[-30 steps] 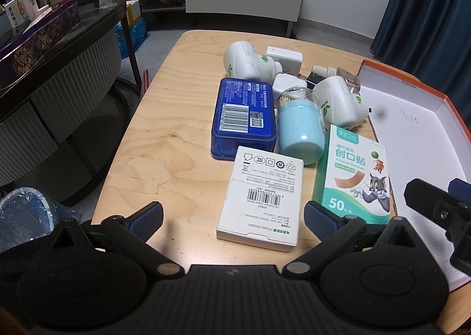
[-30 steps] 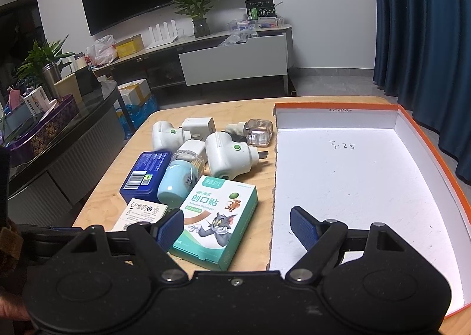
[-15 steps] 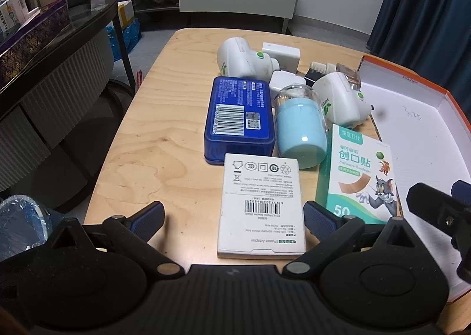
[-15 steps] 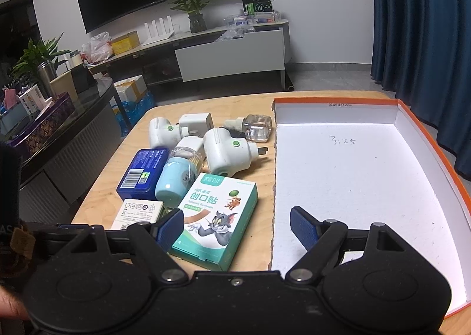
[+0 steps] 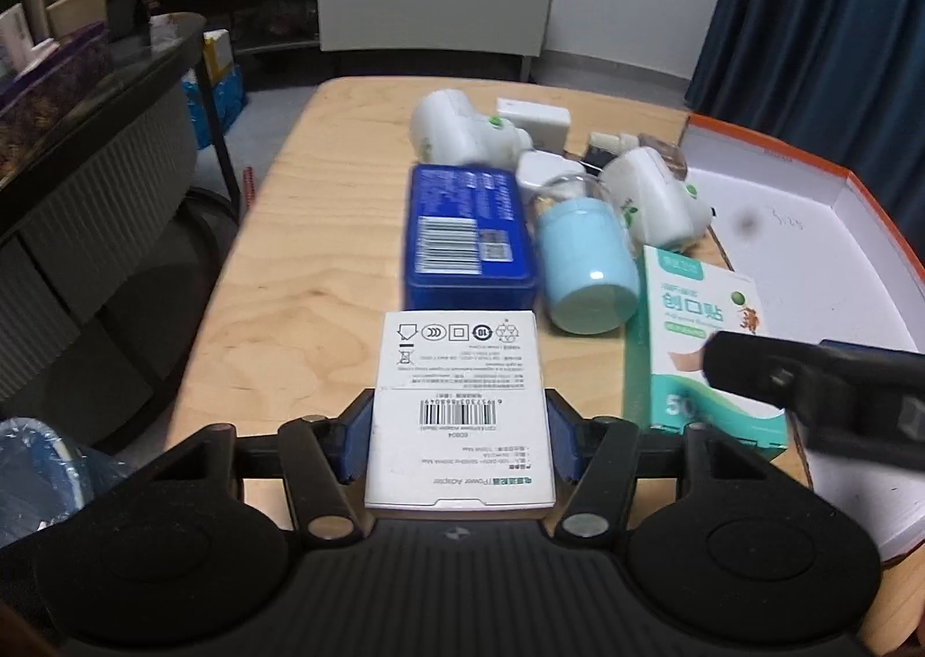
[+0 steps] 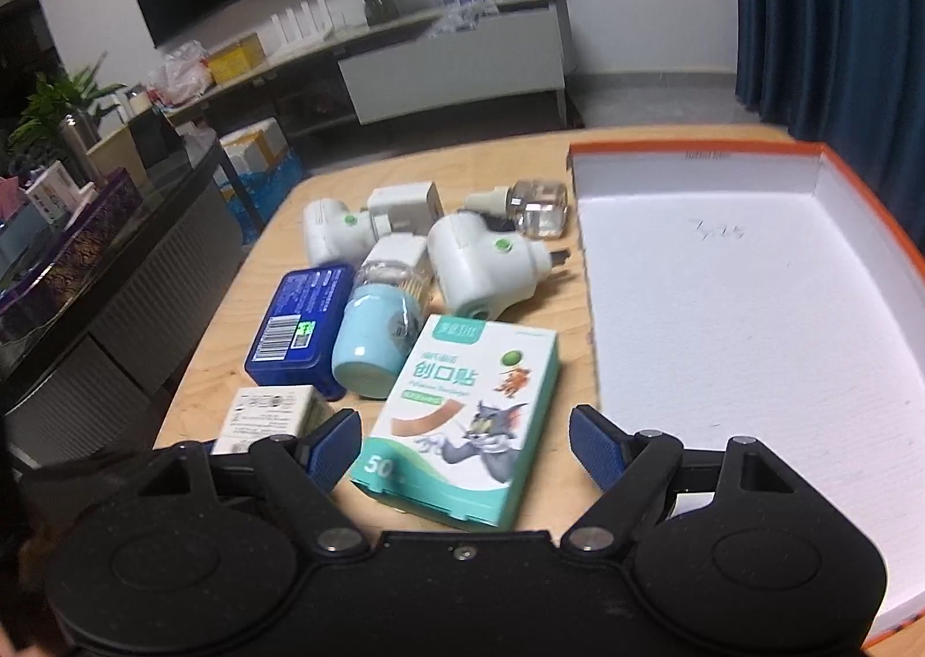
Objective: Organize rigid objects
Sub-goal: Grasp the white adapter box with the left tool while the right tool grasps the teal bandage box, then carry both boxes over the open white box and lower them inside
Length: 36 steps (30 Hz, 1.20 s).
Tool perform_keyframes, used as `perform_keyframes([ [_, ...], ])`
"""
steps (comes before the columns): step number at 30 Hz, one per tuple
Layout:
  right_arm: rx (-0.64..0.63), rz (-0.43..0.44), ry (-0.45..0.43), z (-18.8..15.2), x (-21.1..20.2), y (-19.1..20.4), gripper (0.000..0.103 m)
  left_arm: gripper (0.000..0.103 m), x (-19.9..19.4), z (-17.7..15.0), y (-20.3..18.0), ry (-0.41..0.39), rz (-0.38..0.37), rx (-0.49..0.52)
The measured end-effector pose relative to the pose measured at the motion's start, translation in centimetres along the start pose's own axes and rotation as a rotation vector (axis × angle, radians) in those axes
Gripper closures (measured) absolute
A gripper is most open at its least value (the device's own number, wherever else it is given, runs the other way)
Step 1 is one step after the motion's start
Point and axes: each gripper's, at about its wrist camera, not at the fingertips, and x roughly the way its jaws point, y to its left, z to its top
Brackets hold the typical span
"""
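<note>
Clamped the flat white cardboard power-adapter box (image 5: 459,368) with the left gripper (image 5: 459,437), blue pads pressed against both long edges at the near end. Left most of the box sticking out ahead of the pads, its far end just beside the dark blue rectangular tin (image 5: 468,229). Could not tell whether the box was clear of the pale wooden table (image 5: 312,281) or resting on it.

Held the right gripper (image 6: 465,443) wide open astride the near end of the teal-and-white bandage carton printed with a cartoon cat (image 6: 457,397), neither pad touching it. Found the shallow white tray with the orange rim (image 6: 694,151) bare, just right of the clutter.

Judged the grip off-centre: likely to let the box droop or pivot between the pads on lifting. Judged a low carry towards the tray liable to clip the light blue cylindrical jar (image 5: 587,264) lying on its side, which could roll into the white plug-in vaporiser (image 5: 653,200). Also saw a collision risk between the two grippers, the right one crossing the left view near the carton. Squeezing harder might dent the thin card.
</note>
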Motion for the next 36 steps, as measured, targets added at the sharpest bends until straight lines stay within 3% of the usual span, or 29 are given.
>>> perform_keyframes([
  [5,0.012,-0.05,0.055,0.3,2.4,1.3,0.01,0.043,-0.6,0.2,1.3,-0.037,0.042,-0.016],
  [10,-0.024,-0.118,0.102,0.4,5.0,1.8,0.009,0.043,-1.0,0.3,2.1,-0.036,0.03,-0.042],
  [13,-0.074,-0.131,0.098,0.7,5.4,1.9,0.014,0.043,-1.1,0.3,2.1,-0.039,0.018,-0.052],
  [14,-0.08,-0.127,0.096,0.8,5.1,1.8,0.019,0.043,-1.3,0.2,2.1,-0.043,0.014,-0.053],
  [26,-0.154,-0.114,0.016,1.4,-1.1,-0.1,0.019,0.043,-2.6,1.0,0.2,-0.082,-0.022,-0.056],
  [36,-0.101,-0.145,-0.046,2.8,-5.0,-4.0,0.019,0.043,-3.7,2.5,-3.6,-0.101,-0.056,0.008],
])
